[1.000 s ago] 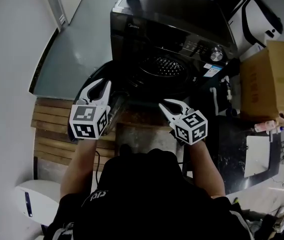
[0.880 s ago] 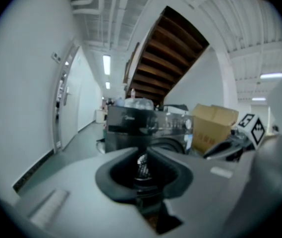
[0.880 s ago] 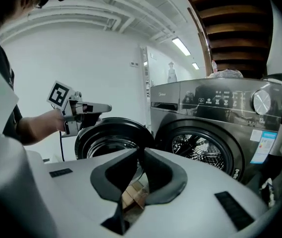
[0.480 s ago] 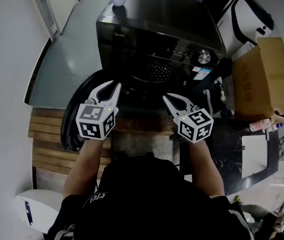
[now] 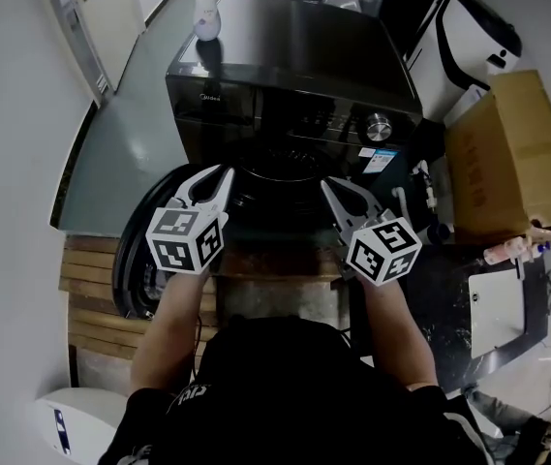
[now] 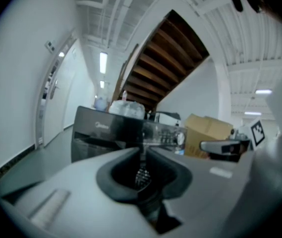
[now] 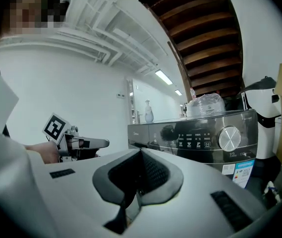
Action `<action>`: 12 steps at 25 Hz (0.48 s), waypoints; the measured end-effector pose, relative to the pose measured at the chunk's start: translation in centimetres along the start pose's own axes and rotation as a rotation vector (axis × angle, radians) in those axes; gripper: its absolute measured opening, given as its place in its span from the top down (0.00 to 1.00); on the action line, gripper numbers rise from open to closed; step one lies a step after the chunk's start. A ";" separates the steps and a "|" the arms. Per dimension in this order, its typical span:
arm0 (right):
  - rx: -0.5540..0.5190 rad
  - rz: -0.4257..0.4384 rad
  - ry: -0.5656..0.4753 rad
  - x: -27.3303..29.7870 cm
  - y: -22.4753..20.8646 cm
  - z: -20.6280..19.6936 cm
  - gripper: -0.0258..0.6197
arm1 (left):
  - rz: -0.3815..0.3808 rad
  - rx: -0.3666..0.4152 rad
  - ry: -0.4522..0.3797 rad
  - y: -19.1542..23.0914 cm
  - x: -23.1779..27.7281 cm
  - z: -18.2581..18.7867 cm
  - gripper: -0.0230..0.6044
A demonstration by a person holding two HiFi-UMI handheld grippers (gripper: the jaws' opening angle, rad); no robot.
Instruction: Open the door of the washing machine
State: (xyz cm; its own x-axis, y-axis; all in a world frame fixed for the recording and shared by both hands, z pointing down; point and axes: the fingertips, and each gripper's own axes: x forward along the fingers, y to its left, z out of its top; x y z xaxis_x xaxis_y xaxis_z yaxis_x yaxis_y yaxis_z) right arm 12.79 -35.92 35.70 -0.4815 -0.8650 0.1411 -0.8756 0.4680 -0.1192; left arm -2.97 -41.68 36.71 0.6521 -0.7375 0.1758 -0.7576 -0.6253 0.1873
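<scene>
Both tongs have come up since before: the left tongs (image 5: pixel 221 172) are closing on nothing, and the right tongs (image 5: pixel 327 183) are clenched empty. The washing machine (image 5: pixel 294 66) stands ahead, with its door (image 5: pixel 132 269) swung open leftward.

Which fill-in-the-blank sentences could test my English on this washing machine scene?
1. The round door of the washing machine is ___.
2. A white pump ___ stands on top of the machine.
3. In the head view, the cardboard box stands to the machine's ___.
4. The right gripper, jaws together, holds ___.

Missing words: open; bottle; right; nothing.
</scene>
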 end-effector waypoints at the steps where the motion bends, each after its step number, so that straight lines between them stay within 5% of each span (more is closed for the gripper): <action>1: 0.008 0.004 -0.019 -0.1 -0.2 0.2 0.97 | 0.005 0.002 -0.004 0.1 0.1 0.3 0.89; 12: -0.022 0.005 -0.104 0.1 -1.8 1.0 0.97 | 0.101 0.038 -0.066 3.1 0.6 3.5 0.89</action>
State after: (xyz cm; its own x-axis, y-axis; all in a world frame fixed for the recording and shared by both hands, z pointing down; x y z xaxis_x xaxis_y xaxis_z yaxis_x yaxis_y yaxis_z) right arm 14.39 -37.03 34.91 -0.4803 -0.8763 0.0374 -0.8744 0.4751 -0.0984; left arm -5.04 -44.96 34.03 0.5700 -0.8117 0.1276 -0.8207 -0.5552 0.1349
